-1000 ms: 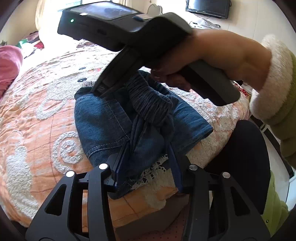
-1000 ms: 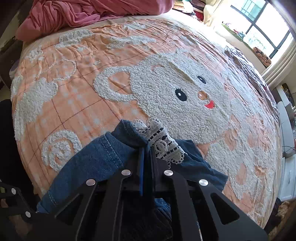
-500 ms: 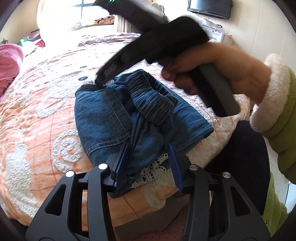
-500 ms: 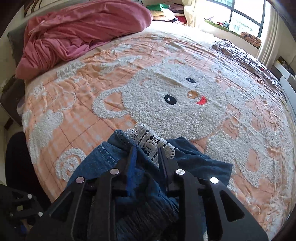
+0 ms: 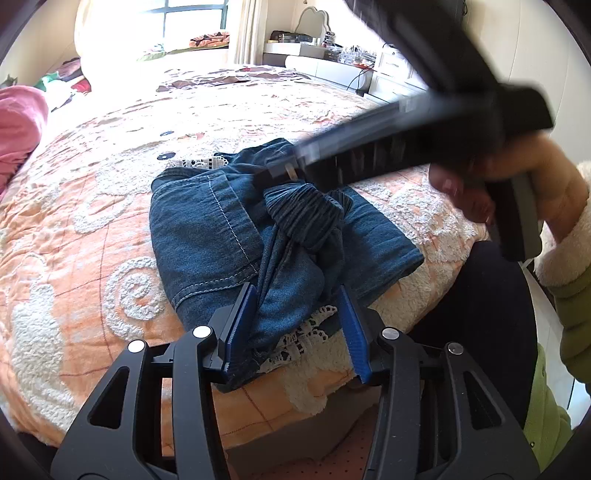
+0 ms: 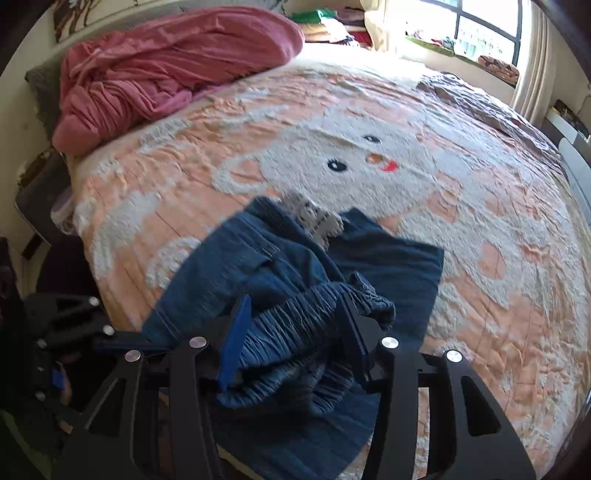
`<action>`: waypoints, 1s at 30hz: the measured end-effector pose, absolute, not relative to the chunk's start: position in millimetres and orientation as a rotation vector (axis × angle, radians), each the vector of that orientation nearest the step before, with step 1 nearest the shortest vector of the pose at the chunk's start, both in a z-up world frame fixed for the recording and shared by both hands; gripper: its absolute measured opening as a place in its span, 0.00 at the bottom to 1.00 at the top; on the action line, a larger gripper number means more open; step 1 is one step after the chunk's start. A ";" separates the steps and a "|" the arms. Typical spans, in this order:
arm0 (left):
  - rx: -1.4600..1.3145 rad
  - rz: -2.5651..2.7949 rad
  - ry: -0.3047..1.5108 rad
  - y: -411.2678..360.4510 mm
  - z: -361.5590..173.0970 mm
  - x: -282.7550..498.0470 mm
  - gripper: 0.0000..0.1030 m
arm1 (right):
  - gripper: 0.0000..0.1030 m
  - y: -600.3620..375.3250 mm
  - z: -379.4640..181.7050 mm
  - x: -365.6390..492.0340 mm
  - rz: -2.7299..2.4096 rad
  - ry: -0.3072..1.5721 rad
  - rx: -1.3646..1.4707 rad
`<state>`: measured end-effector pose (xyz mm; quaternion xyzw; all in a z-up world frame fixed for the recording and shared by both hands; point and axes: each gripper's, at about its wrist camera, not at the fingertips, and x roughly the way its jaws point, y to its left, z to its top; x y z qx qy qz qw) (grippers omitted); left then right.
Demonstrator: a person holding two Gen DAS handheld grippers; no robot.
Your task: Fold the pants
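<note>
Blue denim pants with white lace trim lie bunched in a rough fold near the bed's front edge; they also show in the right wrist view. The ribbed elastic waistband sits crumpled on top. My left gripper is open, its blue pads either side of the near lace-trimmed edge. My right gripper is open above the waistband, with cloth between the jaws but not clamped. In the left wrist view the right gripper is a blurred dark shape over the pants.
The pants lie on an orange bedspread with a white fluffy bear. A pink blanket is heaped at the head of the bed. A window and a dresser are beyond the bed.
My right gripper has opened, let go of the lace-trimmed cloth, and pulled up and back over the waistband. My left gripper has stayed open at the near edge.
</note>
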<state>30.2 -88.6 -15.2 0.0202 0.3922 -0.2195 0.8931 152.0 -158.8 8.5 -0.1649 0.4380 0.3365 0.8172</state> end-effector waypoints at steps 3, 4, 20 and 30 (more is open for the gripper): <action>0.045 -0.462 0.817 -91.3 -14.6 28.4 0.38 | 0.47 -167.5 -9.1 153.1 0.697 0.961 -0.334; 0.050 -0.464 0.816 -92.6 -14.7 27.8 0.39 | 0.48 -172.3 -11.3 154.4 0.698 0.968 -0.298; -0.069 -0.527 0.806 -73.8 5.7 16.0 0.50 | 0.63 -219.1 18.7 137.9 0.700 0.876 0.001; -0.080 -0.441 0.753 -46.9 27.5 20.4 0.56 | 0.65 -254.6 29.6 81.3 0.723 0.774 0.004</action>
